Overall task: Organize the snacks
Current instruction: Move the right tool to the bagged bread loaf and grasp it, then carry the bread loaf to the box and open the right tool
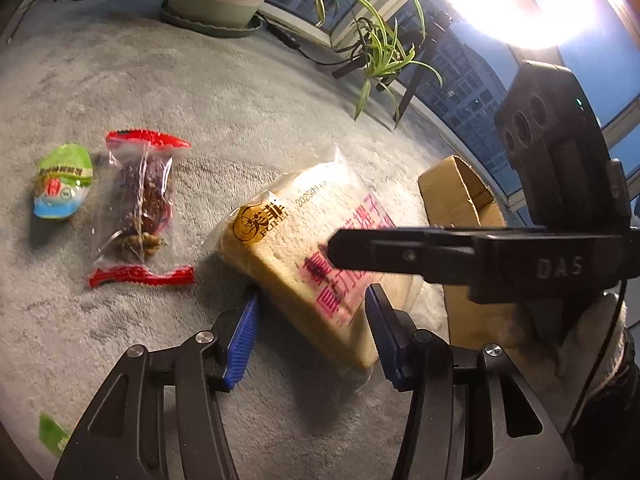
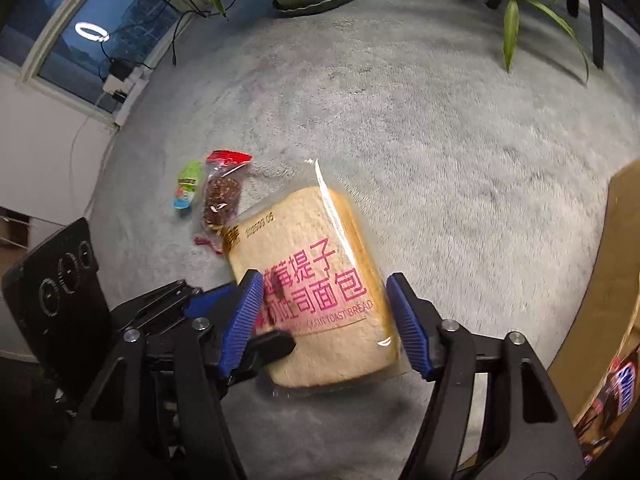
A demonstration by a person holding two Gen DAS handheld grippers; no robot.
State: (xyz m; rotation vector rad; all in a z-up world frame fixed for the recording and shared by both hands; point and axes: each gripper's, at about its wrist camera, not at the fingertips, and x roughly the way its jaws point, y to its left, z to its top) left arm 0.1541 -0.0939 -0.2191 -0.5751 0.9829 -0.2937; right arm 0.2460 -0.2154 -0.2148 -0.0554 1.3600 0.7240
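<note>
Right wrist view: wide bare carpet (image 2: pixel 400 120) is seen beyond the clear-wrapped toast bread (image 2: pixel 316 280), which is straddled by both spread tools, right tool (image 2: pixel 324 320) and left tool (image 1: pixel 310 336), neither visibly pinching.

Bread (image 1: pixel 304 240) between date packet (image 1: pixel 138 208), box (image 1: pixel 460 196).

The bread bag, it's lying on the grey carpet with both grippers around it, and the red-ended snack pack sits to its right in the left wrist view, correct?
Not quite. The bread bag does lie on the grey carpet with both grippers around it, but the red-ended snack pack sits to its left, not its right. The left wrist view shows this.
</note>
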